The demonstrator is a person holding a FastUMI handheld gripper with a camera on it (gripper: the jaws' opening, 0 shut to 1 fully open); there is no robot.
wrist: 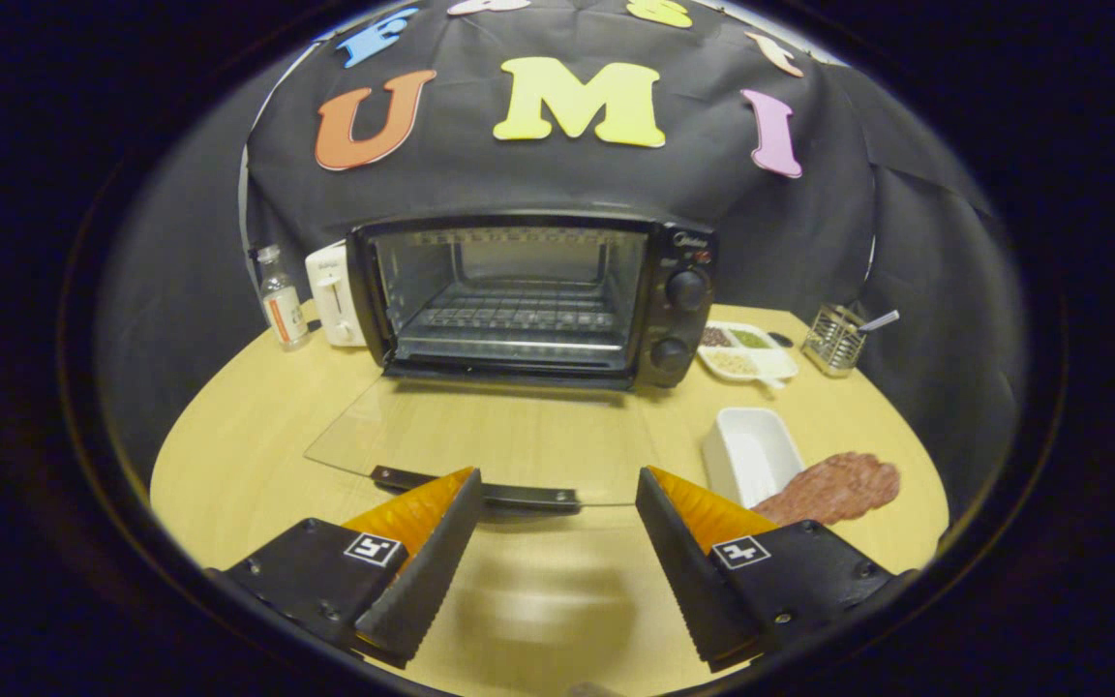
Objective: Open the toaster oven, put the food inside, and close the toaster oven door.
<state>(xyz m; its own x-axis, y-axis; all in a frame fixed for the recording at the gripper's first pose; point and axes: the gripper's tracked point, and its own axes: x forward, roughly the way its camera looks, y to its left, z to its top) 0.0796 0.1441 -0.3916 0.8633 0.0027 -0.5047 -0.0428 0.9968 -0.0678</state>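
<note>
The tongs [557, 494] are held released, gripping nothing, just short of the handle [519, 496] of the toaster oven [528, 295] door [480, 436], lowered flat over the bench [248, 436].

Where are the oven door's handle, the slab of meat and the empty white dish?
door handle [509, 494], gripper view, middle of the bar.
meat [833, 487], gripper view, centre of the slab.
white dish [754, 453], gripper view, inner floor.

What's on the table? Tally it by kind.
Appliances: 2, the toaster oven and toaster
Dishes: 2, the white dish and divided tray
Bottle: 1
Utensil rack: 1
Meat: 1
Total: 7
The gripper is open.
</note>
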